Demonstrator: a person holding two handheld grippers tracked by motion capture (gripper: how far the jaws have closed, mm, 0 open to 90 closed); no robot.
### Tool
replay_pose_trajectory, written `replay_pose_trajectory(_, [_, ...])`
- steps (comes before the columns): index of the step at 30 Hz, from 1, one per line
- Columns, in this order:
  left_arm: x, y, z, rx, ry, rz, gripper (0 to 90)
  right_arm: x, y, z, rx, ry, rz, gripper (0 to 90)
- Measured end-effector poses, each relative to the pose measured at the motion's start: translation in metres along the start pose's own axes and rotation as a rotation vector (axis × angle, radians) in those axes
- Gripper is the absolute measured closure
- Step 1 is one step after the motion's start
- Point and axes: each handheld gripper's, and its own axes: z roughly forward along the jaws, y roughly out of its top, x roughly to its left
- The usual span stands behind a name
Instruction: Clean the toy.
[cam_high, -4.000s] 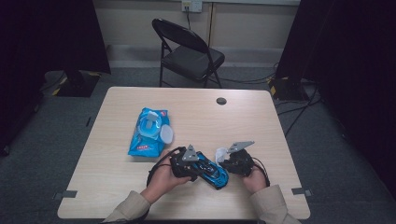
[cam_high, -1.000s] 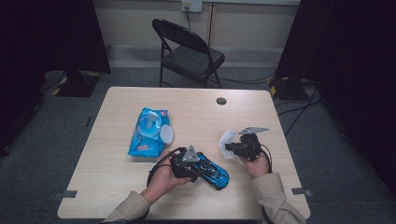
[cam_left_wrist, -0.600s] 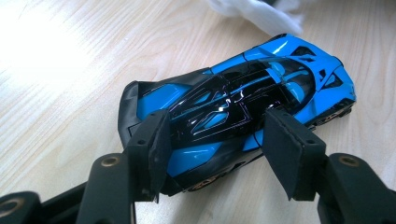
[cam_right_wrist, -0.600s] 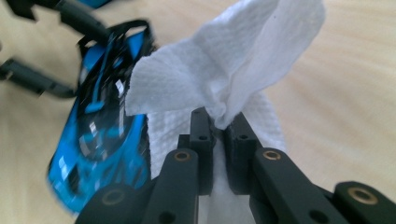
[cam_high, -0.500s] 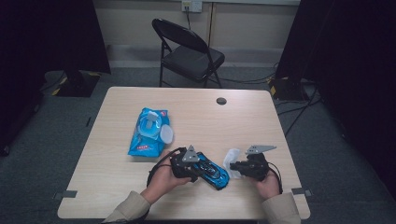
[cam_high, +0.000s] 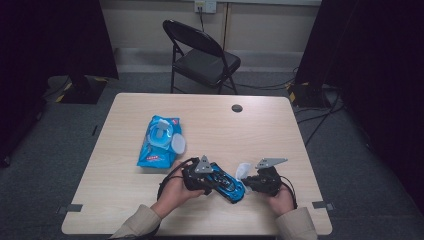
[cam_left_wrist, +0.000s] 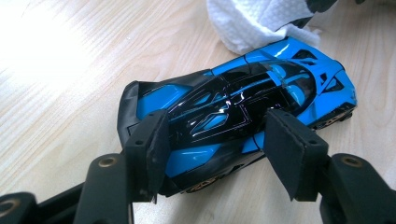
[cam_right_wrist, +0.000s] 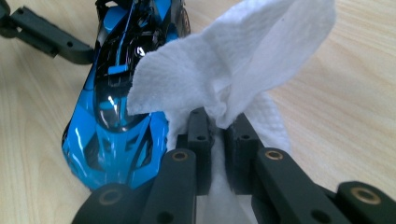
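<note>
A blue and black toy car (cam_high: 226, 183) lies on the pale wooden table (cam_high: 260, 135) near its front edge. My left gripper (cam_high: 212, 181) is shut on it; in the left gripper view the two pads (cam_left_wrist: 156, 144) press the sides of the car (cam_left_wrist: 233, 107) at its rear half. My right gripper (cam_high: 250, 181) is shut on a crumpled white wipe (cam_high: 243, 170). In the right gripper view the wipe (cam_right_wrist: 233, 60) fans out above my right gripper (cam_right_wrist: 217, 126) and touches the front of the car (cam_right_wrist: 116, 116). The wipe (cam_left_wrist: 252, 21) rests against the car's nose.
A blue pack of wipes (cam_high: 160, 141) with its white flap open lies left of centre. A black round grommet (cam_high: 237, 108) sits near the far edge. A folding chair (cam_high: 202, 52) stands beyond the table, with cables on the floor at the right.
My right gripper has come down and toward the person with the wipe, bringing it against the car's front. The left gripper and the car have stayed put.
</note>
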Motion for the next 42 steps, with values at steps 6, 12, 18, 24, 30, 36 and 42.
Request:
replay_pose_trajectory(6, [0.000,0.000,0.000,-0.003,-0.005,-0.002,40.3,0.001,0.009,0.011,-0.005,-0.005,0.003,82.1])
replay_pose_trajectory(12, [-0.001,0.000,0.000,-0.004,-0.008,-0.004,40.1,0.000,0.019,0.021,-0.008,-0.004,-0.002,82.0])
replay_pose_trajectory(18, [-0.004,0.001,0.001,-0.007,-0.018,0.005,40.5,0.002,0.027,0.028,0.009,-0.003,-0.021,82.0])
replay_pose_trajectory(24, [-0.004,0.001,0.002,-0.008,-0.020,0.006,41.2,0.004,0.036,0.037,0.029,-0.005,-0.043,82.2])
replay_pose_trajectory(30, [-0.003,0.001,0.002,-0.007,-0.020,0.006,41.2,0.005,0.047,0.045,0.047,-0.011,-0.053,82.1])
replay_pose_trajectory(36, [-0.003,0.001,0.001,-0.004,-0.020,0.007,41.2,0.005,0.053,0.052,0.053,-0.015,-0.055,82.2])
replay_pose_trajectory(42, [-0.003,0.001,0.001,-0.005,-0.013,0.007,41.2,0.004,0.061,0.059,0.058,-0.010,-0.054,82.1])
